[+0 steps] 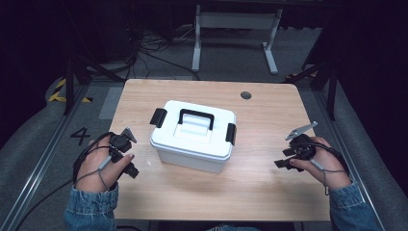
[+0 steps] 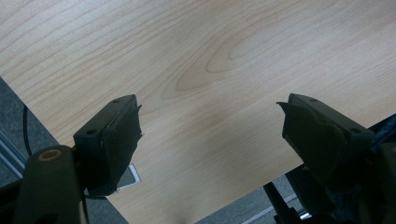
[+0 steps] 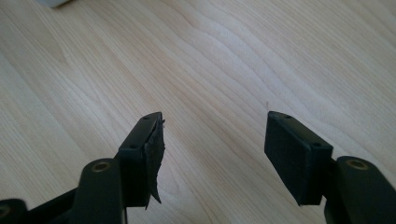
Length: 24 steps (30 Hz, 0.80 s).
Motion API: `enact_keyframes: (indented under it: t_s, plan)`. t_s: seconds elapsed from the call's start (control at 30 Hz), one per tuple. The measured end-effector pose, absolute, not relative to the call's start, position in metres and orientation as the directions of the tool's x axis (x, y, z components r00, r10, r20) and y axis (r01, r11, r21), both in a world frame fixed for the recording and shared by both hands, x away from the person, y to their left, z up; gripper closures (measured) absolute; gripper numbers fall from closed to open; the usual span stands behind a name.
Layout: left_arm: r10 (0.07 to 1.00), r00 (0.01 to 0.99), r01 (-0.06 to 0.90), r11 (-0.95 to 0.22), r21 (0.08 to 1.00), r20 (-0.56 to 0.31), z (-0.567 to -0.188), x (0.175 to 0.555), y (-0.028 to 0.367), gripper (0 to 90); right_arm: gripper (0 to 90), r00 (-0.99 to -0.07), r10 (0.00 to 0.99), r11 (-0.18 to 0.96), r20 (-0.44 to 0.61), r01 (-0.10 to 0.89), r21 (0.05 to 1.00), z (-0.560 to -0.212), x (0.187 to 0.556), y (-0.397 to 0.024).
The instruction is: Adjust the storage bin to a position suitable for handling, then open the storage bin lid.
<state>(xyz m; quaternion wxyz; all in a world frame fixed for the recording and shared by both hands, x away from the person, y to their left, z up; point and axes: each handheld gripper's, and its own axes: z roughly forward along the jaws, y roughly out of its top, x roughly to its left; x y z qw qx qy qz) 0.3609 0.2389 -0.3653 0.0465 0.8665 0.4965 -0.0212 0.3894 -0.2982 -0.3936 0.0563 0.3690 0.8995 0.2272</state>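
Observation:
A white plastic box with a black carry handle and a black latch on each end stands shut in the middle of the wooden table. My left gripper rests in a hand at the table's left front, clear of the box. In the left gripper view its jaws stand wide apart over bare wood. My right gripper is held at the right front, also apart from the box. Its own view shows the gripper open with nothing between the pads.
A round cable hole sits near the table's far right edge. Beyond the table stand a white frame and loose cables on grey floor. A floor mark "4" lies to the left.

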Motion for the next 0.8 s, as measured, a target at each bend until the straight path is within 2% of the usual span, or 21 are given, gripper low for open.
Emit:
enact_keyframes:
  t_s: [0.47, 0.8]
  plan:
    - [0.853, 0.515, 0.857, -0.51, 0.068, -0.091, -0.362, 0.359, 0.238, 20.4, 37.8, -0.817, 0.575, 0.699, 0.03, 0.511, 0.5, -0.337, 0.401, -0.253]
    - [0.849, 0.521, 0.854, -0.515, 0.079, -0.09, -0.361, 0.352, 0.243, 20.4, 38.7, -0.857, 0.514, 0.711, 0.034, 0.448, 0.542, -0.307, 0.416, -0.217]
